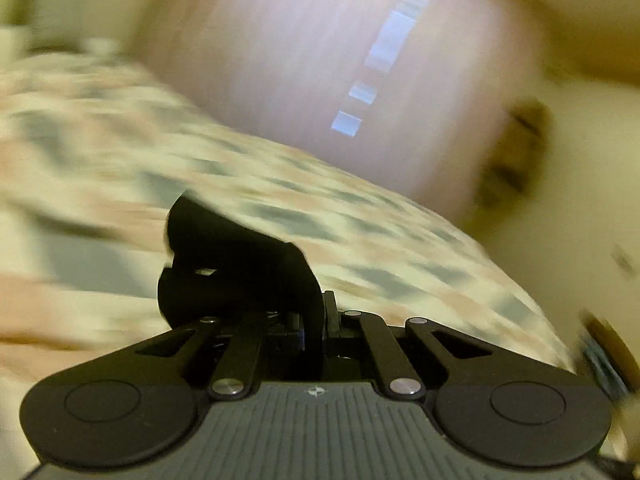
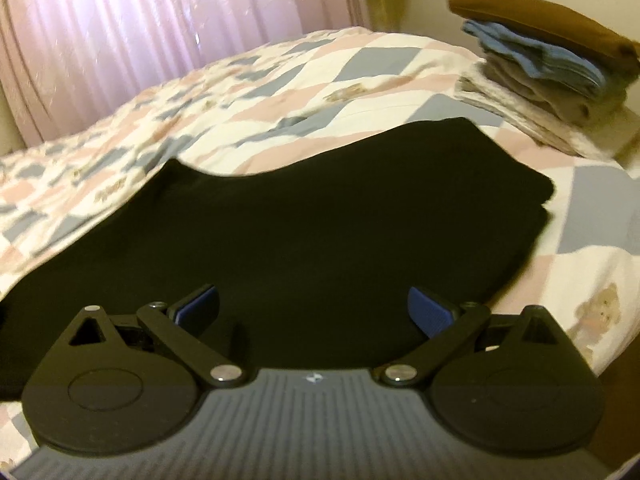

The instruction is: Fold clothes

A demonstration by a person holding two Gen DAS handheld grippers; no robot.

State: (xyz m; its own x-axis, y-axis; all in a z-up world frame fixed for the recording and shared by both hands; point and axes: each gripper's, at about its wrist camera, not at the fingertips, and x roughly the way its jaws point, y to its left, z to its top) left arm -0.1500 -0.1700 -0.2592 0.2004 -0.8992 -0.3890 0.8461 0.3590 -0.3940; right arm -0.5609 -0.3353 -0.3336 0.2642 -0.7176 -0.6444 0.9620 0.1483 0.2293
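In the right wrist view a black garment (image 2: 320,216) lies spread flat on the patchwork bed quilt (image 2: 280,80). My right gripper (image 2: 314,310) hovers over its near edge, open, with both blue pads (image 2: 430,312) apart and nothing between them. The left wrist view is badly smeared. There my left gripper (image 1: 316,316) has its jaws together, shut on a bunched fold of black garment (image 1: 232,264) that rises up and to the left of the fingers and hides their tips.
A stack of folded clothes (image 2: 540,72), brown on top with blue and cream below, sits on the bed's far right corner. A pink curtain (image 2: 160,32) hangs behind the bed. The quilt (image 1: 360,240) fills the left wrist view.
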